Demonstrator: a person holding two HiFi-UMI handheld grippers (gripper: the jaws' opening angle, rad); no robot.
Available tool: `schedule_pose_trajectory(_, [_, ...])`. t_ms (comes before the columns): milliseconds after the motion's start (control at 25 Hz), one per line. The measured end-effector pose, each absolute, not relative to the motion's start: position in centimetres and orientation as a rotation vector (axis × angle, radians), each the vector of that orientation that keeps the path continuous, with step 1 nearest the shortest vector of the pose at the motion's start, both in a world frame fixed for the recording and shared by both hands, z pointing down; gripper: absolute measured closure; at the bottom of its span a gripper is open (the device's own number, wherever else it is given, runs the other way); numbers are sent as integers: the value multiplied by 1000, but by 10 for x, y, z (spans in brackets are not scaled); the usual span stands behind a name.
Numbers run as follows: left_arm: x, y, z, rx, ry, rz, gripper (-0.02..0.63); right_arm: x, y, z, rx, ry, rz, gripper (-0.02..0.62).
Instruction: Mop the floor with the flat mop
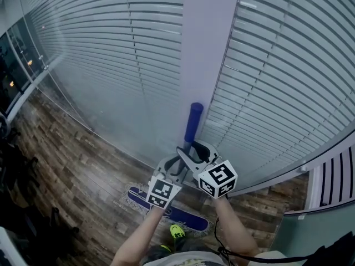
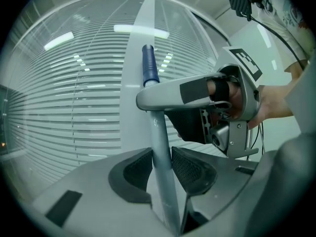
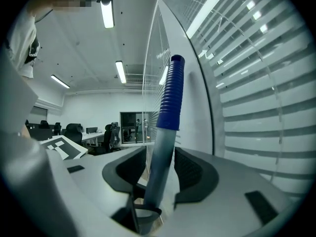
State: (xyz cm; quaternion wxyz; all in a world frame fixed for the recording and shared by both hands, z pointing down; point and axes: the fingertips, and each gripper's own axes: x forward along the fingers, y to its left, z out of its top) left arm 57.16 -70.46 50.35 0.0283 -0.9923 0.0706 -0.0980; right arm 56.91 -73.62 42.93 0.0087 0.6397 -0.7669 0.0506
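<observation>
The flat mop stands upright before a white column. Its blue handle grip (image 1: 193, 119) tops a grey pole (image 1: 189, 139), and the blue mop head (image 1: 183, 217) lies on the wooden floor (image 1: 77, 170). My left gripper (image 1: 173, 172) is shut on the pole, lower down. In the left gripper view both pads touch the pole (image 2: 159, 147) inside my left gripper (image 2: 161, 166). Just above it, my right gripper (image 1: 190, 153) is shut on the pole below the blue grip (image 3: 170, 93). Its pads hug the pole (image 3: 159, 174), and its long grey jaw (image 2: 163, 95) wraps the pole in the left gripper view.
Slatted blinds (image 1: 122, 60) cover the windows on both sides of the white column (image 1: 205, 43). A person's green shoe (image 1: 176, 231) stands right behind the mop head. Dark objects (image 1: 16, 170) sit at the left. Office chairs and desks (image 3: 79, 132) fill the room behind.
</observation>
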Motion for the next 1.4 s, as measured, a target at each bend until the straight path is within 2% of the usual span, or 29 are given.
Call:
schedule_pose_trajectory(600, [500, -634, 491, -3060, 300, -295, 498, 493, -668, 412, 1871, -2471, 66, 426])
schedule_pose_trajectory(640, [496, -630, 489, -3060, 304, -297, 497, 488, -664, 410, 1867, -2486, 72, 430])
schedule_pose_trajectory(680, [491, -626, 488, -3059, 307, -298, 497, 482, -660, 409, 1862, -2506, 84, 464])
schedule_pose_trajectory(1000, [423, -554, 481, -3016, 56, -305, 497, 404, -586, 395, 1791, -2640, 102, 486])
schedule_pose_trajectory(1320, [337, -476, 469, -2954, -236, -217, 377, 292, -496, 394, 1615, -2676, -13, 487])
schedule_pose_trajectory(1400, [321, -453, 472, -2932, -306, -225, 376, 271, -474, 399, 1603, -2666, -27, 487])
